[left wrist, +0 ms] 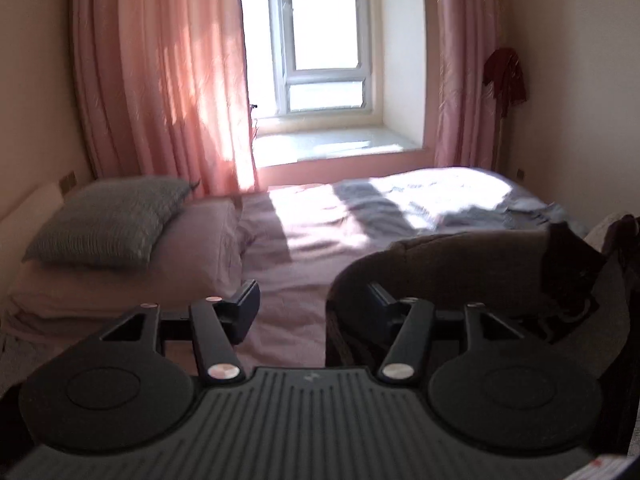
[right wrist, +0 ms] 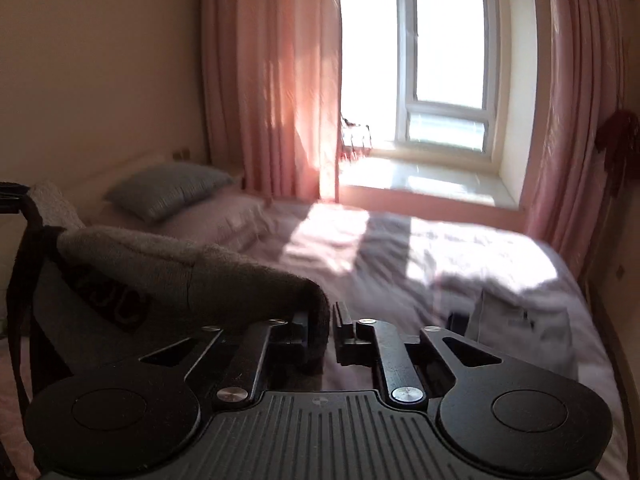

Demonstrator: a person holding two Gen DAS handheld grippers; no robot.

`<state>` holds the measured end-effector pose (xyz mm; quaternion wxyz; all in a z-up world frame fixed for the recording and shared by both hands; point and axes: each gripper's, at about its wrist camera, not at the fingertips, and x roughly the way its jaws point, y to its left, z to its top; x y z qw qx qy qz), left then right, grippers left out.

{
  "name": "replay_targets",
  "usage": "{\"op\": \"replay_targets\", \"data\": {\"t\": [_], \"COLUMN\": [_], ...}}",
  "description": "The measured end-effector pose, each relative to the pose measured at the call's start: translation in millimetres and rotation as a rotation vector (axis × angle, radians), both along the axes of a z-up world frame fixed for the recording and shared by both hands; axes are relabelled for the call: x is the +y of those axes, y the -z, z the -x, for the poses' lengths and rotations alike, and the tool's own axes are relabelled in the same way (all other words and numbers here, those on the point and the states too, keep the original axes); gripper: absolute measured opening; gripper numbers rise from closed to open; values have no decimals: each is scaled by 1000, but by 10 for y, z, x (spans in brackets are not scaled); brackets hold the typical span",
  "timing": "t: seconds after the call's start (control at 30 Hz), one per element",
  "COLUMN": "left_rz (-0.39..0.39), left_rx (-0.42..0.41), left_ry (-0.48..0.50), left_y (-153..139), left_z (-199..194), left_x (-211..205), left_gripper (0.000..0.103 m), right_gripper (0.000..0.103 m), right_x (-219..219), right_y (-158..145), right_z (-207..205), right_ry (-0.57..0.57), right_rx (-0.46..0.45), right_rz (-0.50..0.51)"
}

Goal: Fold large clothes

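The left tool point(left wrist: 314, 300) has its fingers spread wide. Its right finger is pushed into the edge of a fuzzy grey-brown garment point(left wrist: 460, 264), while the left finger point(left wrist: 244, 298) stands free over the bed; nothing is pinched between them. The garment hangs in the air on the right side of this view, above the near part of the bed point(left wrist: 304, 240), and a black part of it point(left wrist: 572, 268) with pale markings shows at its far right.

In the right wrist view the right tool point(right wrist: 330, 330) has its fingers close together with only a narrow gap. A dark edge of the garment point(right wrist: 180, 276) curls down in front of the left finger; whether the fabric is really pinched cannot be told. From there the garment stretches away to the left, where a dark strap point(right wrist: 24, 248) hangs.

The bed has a mauve sheet with bright sun patches. A grey pillow point(left wrist: 108, 220) lies on a mauve pillow point(left wrist: 192, 236) at the far left. Pink curtains point(left wrist: 160, 72) frame the window point(left wrist: 324, 36). A dark red cloth point(left wrist: 505, 76) hangs at the far right wall. A white bag point(right wrist: 520, 332) sits on the bed at the near right.
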<state>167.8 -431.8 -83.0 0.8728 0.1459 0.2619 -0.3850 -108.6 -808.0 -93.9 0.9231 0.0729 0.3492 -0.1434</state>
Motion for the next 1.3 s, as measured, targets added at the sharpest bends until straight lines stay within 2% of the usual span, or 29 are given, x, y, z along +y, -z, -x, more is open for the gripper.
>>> {"op": "replay_targets", "data": {"t": [0.03,0.07,0.13,0.2,0.27,0.37,0.47,0.53,0.67,0.77,0.8,0.83,0.87,0.97,1.03,1.07,1.13,1.17,1.2,1.27,1.3], "left_rz": [-70,-133,-180,-222,-261,-290,-316,-317,-306,-303,-304,-307,-311,-309,-315,-309,-290,-281,-275,-273,-272], "left_rx": [73,149,210,236,283,352,414,452,493,492,492,487,474,421,406,402,402,402,402,396,398], "left_ry": [-34,-83,-108,-104,-131,-184,-230,-239,-241,-238,-237,-230,-223,-201,-207,-205,-204,-203,-200,-185,-174], "left_y": [343,690,1100,1395,1575,1722,1793,1798,1811,1815,1808,1793,1765,1677,1647,1634,1623,1630,1644,1698,1739], "left_z": [-177,-287,-287,-92,138,517,827,1000,1266,1406,1446,1494,1540,1677,1729,1750,1781,1798,1815,1865,1889], "left_x": [-128,-189,-124,122,361,715,887,954,954,922,911,899,889,919,944,952,952,942,929,889,871], "left_gripper": [50,40,41,44,46,49,50,50,50,50,50,50,50,50,50,50,52,55,57,60,61], "right_gripper": [62,62,62,62,62,62,62,62,62,61,48,28,2,0,0,0,1,5,23,53,54], "right_x": [-51,-99,-92,41,338,741,1059,1234,1620,1839,1868,1848,1774,1355,931,691,121,-152,-416,-655,-683], "right_y": [307,597,1000,1268,1518,1801,2110,2149,2343,2615,2693,2702,2644,2213,1858,1714,1535,1510,1496,1431,1394], "right_z": [-120,-115,12,262,705,1123,1597,1745,1668,1571,1537,1535,1565,1841,2106,2233,2493,2615,2738,2941,3015], "right_ry": [71,101,201,228,246,254,336,335,164,102,94,92,126,237,325,394,619,728,845,974,1001], "right_rx": [57,102,149,146,165,272,330,355,430,482,502,503,485,332,216,179,163,174,204,185,160], "right_rz": [1,-20,-95,-176,-223,-263,-457,-521,-462,-327,-267,-245,-252,-293,-279,-252,-217,-240,-269,-262,-250]}}
